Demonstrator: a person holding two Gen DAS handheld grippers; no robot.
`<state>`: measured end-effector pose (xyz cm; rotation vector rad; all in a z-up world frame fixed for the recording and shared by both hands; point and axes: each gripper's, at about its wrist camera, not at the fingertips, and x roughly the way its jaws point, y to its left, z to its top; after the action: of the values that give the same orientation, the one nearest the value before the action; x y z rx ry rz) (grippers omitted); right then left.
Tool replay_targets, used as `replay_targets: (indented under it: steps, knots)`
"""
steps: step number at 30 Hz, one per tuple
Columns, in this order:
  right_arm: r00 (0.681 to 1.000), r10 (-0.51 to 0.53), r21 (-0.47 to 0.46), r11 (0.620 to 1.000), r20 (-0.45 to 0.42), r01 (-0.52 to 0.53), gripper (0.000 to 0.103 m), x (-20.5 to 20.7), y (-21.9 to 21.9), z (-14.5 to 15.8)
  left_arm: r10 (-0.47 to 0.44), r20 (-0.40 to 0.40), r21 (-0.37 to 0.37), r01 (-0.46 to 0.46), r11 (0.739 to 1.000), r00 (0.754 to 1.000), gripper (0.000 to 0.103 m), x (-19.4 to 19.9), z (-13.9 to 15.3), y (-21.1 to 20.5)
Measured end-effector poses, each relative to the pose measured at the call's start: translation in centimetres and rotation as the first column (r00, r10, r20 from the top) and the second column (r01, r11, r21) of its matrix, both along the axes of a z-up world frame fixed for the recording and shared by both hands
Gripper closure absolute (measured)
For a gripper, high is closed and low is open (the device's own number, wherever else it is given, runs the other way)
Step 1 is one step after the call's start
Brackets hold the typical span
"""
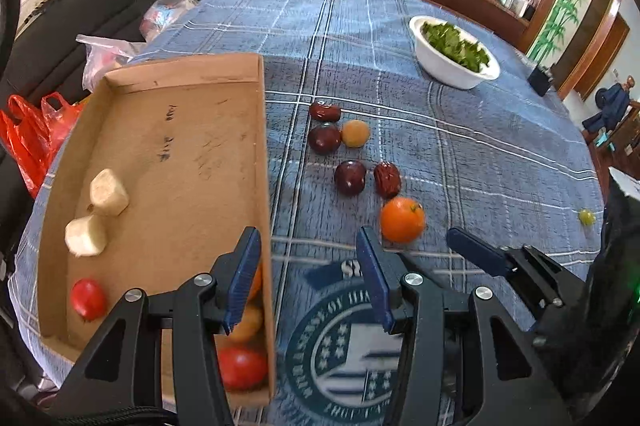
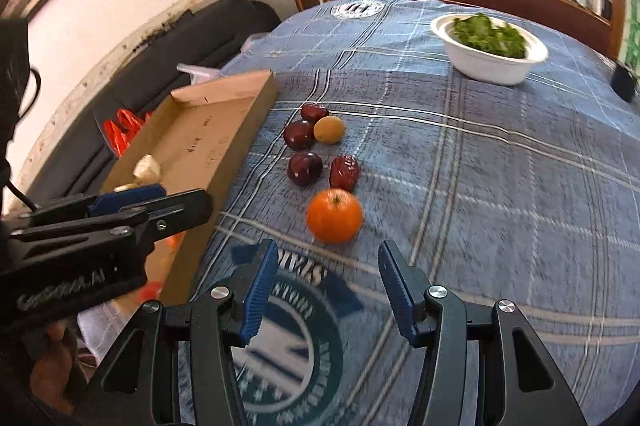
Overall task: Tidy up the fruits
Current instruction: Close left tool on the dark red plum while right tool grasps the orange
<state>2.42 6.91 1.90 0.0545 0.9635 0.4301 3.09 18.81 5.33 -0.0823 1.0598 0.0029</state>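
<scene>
An orange [image 1: 402, 219] [image 2: 334, 215] lies on the blue plaid tablecloth, with two dark plums [image 1: 350, 178] [image 2: 305, 168], two red dates [image 1: 387, 179] [image 2: 344, 172] and a small yellow fruit [image 1: 355, 133] [image 2: 329, 129] behind it. A cardboard tray [image 1: 168, 146] [image 2: 208, 130] on the left holds two pale banana pieces [image 1: 98, 210], red tomatoes [image 1: 88, 299] and orange fruits. My left gripper [image 1: 308, 266] is open and empty, straddling the tray's right wall. My right gripper [image 2: 328, 274] is open and empty just in front of the orange; it also shows in the left wrist view [image 1: 476, 252].
A white bowl of greens [image 1: 454, 52] [image 2: 489, 44] stands at the far right. A small green fruit [image 1: 586, 216] lies near the right table edge. Plastic bags [image 1: 36, 134] and a dark sofa sit left of the table. A wooden sideboard runs behind.
</scene>
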Motion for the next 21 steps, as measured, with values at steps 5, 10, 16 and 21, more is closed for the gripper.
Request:
replay_targets:
  steps: [5,10,16,21]
  knots:
    - [0.999,0.003,-0.016,1.0,-0.042,-0.004,0.056,2.4,1.3,-2.1,-0.012,-0.031,0.003,0.012,1.0,0.999,0.055,2.3,-1.2,-0.6]
    - [0.999,-0.013,0.02,1.0,-0.039,0.014,0.066,2.5,0.1,-2.3,-0.019,-0.054,0.016,0.02,1.0,0.998,0.055,4.1,-2.2,-1.2]
    - [0.998,-0.058,0.06,0.996,-0.028,0.06,0.066,0.8,-2.9,-1.2,-0.01,-0.053,0.042,0.012,0.999,0.999,0.055,5.6,-3.5,-1.7]
    - [0.995,-0.098,0.091,0.991,-0.034,0.101,0.066,0.2,-5.2,-0.5,-0.032,-0.018,0.062,0.033,0.998,0.999,0.053,6.4,-3.3,-2.7]
